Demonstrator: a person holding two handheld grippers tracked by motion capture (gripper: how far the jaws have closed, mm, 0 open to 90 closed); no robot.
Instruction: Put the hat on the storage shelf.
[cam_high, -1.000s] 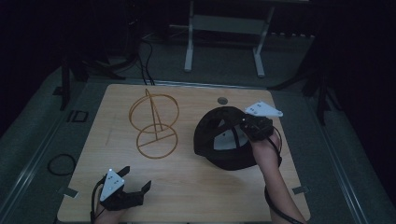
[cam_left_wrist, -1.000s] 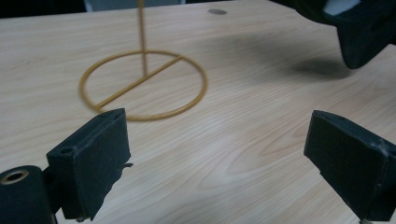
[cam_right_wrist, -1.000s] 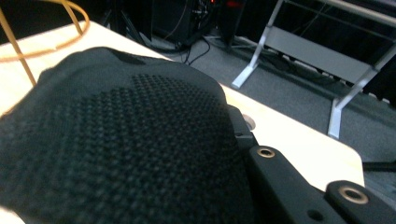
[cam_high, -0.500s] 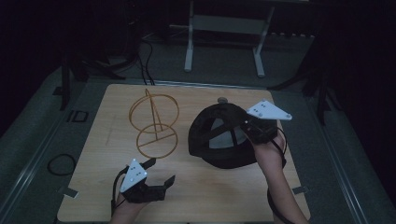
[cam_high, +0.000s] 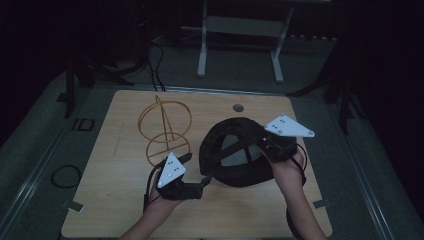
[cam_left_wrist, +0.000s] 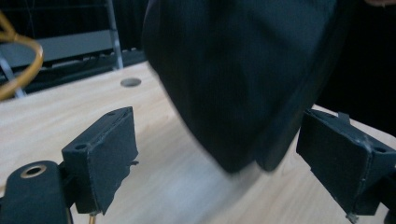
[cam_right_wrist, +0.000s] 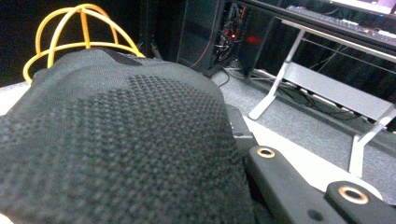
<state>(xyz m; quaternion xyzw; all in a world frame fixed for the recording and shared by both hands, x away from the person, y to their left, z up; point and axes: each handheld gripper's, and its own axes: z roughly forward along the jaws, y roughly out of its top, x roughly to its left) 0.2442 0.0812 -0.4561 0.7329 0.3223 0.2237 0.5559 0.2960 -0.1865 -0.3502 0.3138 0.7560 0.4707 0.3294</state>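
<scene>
holding a black cap (cam_high: 235, 157) by its right side, the right gripper (cam_high: 272, 145) sits at the right part of the wooden table (cam_high: 115, 175). in the right gripper view the mesh cloth of the cap (cam_right_wrist: 121, 149) covers the jaws, so the gripper seems clamped on it, with one black jaw showing beside the cloth. the cap is lifted and tilted, its open side facing up toward the high camera, near the middle of the table. the left gripper (cam_high: 192, 175) is at the front, just beside the cap's lower left edge. in the left gripper view its jaws stand wide apart, and the cap (cam_left_wrist: 243, 79) hangs between and beyond them, blurred. a yellow wire stand (cam_high: 164, 130) is upright left of the cap.
</scene>
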